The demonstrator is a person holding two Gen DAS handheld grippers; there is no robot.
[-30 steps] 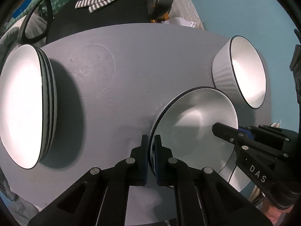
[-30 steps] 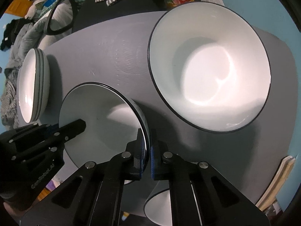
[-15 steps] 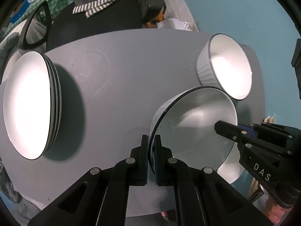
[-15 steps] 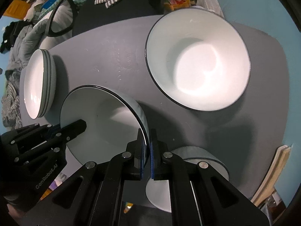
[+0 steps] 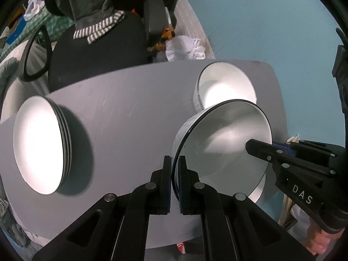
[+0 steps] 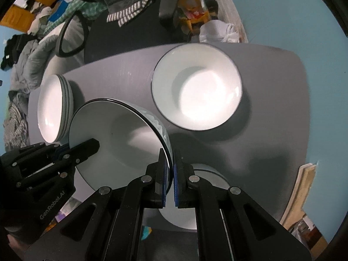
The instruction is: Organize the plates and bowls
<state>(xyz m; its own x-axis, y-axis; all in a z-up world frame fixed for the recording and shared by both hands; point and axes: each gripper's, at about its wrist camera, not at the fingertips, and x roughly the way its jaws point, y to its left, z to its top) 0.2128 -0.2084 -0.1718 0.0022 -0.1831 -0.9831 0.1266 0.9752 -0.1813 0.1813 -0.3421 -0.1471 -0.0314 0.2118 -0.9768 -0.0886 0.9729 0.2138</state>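
Both grippers have carried the held bowl up off the tabletop since a second ago: the gray surface now looks smaller and farther below, and the bowl that sat underneath is uncovered. The left gripper has its fingers pinched tight on the bowl's black rim, one pad inside and one outside. The right gripper clamps the opposite side of the same rim in the same way. Each gripper also shows in the other's view, reaching in from the far side of the bowl, so the bowl hangs between the two pairs of fingers, clear of the surface.

Below and just behind the right fingers, a second bowl stands on the near edge of the tabletop; the lifted one appears to have come out of it. Ahead of the right fingers and a little to their right sits a third bowl, alone and upright. Well off to the left of the left fingers is a stack of plates, with several dark rims showing at its edge, which looks already gathered.

Judging by this, the plates are sorted and the bowls are still in hand. What probably remains is to set the carried bowl into one of the two standing bowls and then bring those together into one stack. Which bowl is meant as the base cannot be told.
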